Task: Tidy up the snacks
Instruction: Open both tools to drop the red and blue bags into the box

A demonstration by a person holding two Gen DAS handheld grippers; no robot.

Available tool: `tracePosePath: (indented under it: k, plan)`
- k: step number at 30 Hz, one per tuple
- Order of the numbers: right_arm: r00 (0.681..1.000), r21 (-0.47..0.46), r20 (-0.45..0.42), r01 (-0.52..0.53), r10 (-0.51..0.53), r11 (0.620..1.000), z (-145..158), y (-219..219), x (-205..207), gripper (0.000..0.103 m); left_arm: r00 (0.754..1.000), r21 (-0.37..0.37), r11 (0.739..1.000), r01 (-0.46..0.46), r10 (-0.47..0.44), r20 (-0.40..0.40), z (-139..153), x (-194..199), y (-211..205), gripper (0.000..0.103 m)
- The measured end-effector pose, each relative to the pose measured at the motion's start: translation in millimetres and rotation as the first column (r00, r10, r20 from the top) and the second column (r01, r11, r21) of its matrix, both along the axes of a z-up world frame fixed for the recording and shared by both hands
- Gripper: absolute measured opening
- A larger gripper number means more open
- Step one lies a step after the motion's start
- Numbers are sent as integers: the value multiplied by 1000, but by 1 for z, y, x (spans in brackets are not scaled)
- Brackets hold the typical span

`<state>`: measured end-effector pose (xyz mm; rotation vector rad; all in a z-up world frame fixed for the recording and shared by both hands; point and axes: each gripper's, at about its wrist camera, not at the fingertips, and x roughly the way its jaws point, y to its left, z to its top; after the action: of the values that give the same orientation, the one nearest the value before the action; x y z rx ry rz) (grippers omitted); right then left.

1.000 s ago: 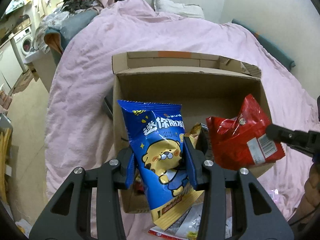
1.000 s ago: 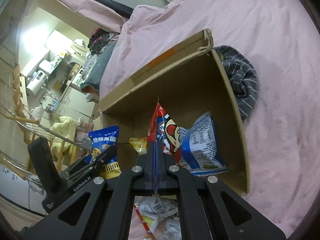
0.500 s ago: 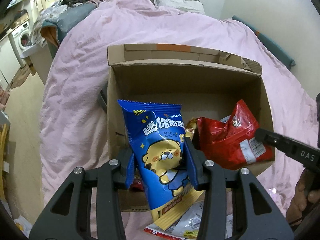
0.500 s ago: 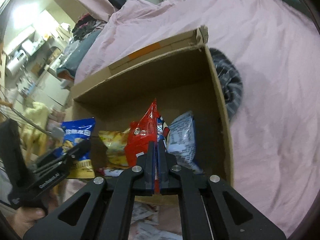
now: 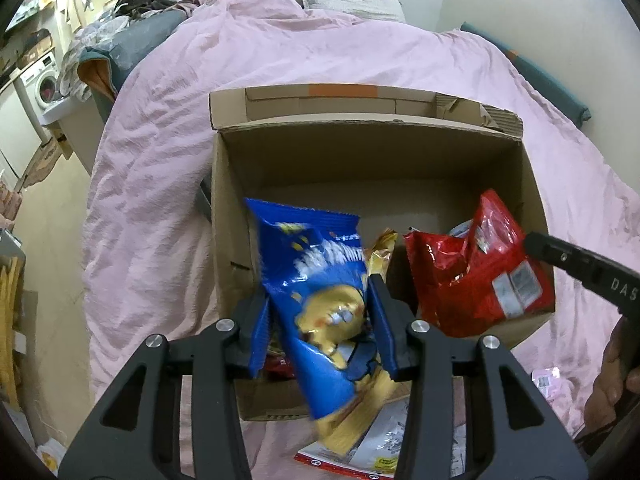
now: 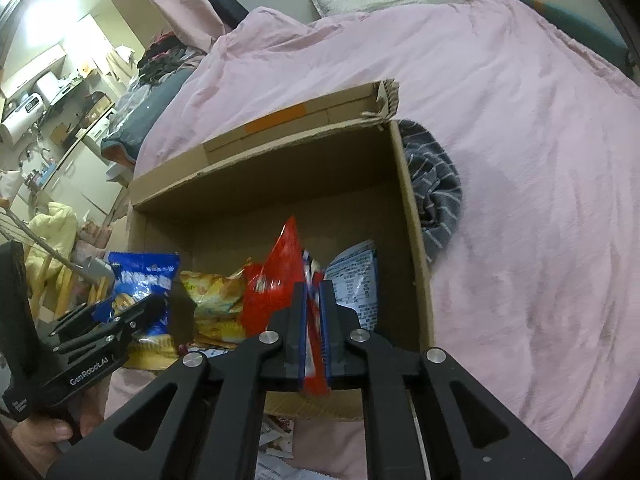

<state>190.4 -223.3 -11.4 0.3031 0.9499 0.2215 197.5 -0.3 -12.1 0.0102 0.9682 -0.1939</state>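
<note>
A bed point(image 5: 320, 52) under a pink duvet fills both views, and on it sits an open cardboard box point(image 5: 376, 156), its far flap folded back with an orange strip of tape. Only the right wrist view shows the striped grey cloth point(image 6: 434, 188) bunched against the box's right wall, and the kitchen shelves off to the left; only the left wrist view shows the washing machine point(image 5: 42, 84) at the far left. Inside the box the right view picks out a yellow bag point(image 6: 216, 296) and a pale blue bag point(image 6: 356, 280) standing near the right wall; from the left view the yellow one is a sliver and the pale blue one is hidden behind the red. The left tongs point(image 5: 320, 322) hover over the box's near left corner with a blue bag point(image 5: 320, 292) between the fingers; the jaws have just been opening, the bag is blurred and tilted, and a gap shows at the left pad, so the grip looks loosened. The right tongs point(image 6: 314, 336) have also just been opening a crack, with a red bag point(image 6: 276, 288) in the narrow slot, its body leaning into the box at the near right. Loose wrappers point(image 5: 384, 448) lie on the duvet in front of the box. A hand point(image 6: 44, 436) grips the left handle.
</note>
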Motion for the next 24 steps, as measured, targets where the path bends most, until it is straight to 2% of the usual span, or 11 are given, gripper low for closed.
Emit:
tracePosePath:
  k: [1,2,5,6,8,11,19,24]
  plan:
    - [1000,-4,6,2,-2,1000,1,-1,-1,10,1000,7,1000,-3,3,11,1,-1,0,51]
    - [1000,-10,10,7,-7,1000,2,-1,-1,13,1000,10,1000,-8,8,20,3,-2,0,62]
    - [999,-25,36,18,-17,1000,6,-1,-3,33,998,-12,1000,-25,26,58,10,-5,4,80]
    - [999,-14,38,17,-17,1000,6,-2,-4,54,997,-18,999,-36,37,71,13,-6,6,86]
    - [998,23,52,25,-26,999,9,-5,-6,80,995,-19,999,-51,52,82,15,-6,7,89]
    - [996,40,87,32,-35,999,14,-7,-8,83,996,-23,999,-45,47,77,16,-6,7,89]
    - [997,48,78,20,-23,999,15,-7,-7,83,996,-22,998,-52,54,71,13,-8,8,89]
    - [997,50,74,16,-20,999,15,-8,-9,83,994,-23,999,-50,51,95,18,-15,10,89]
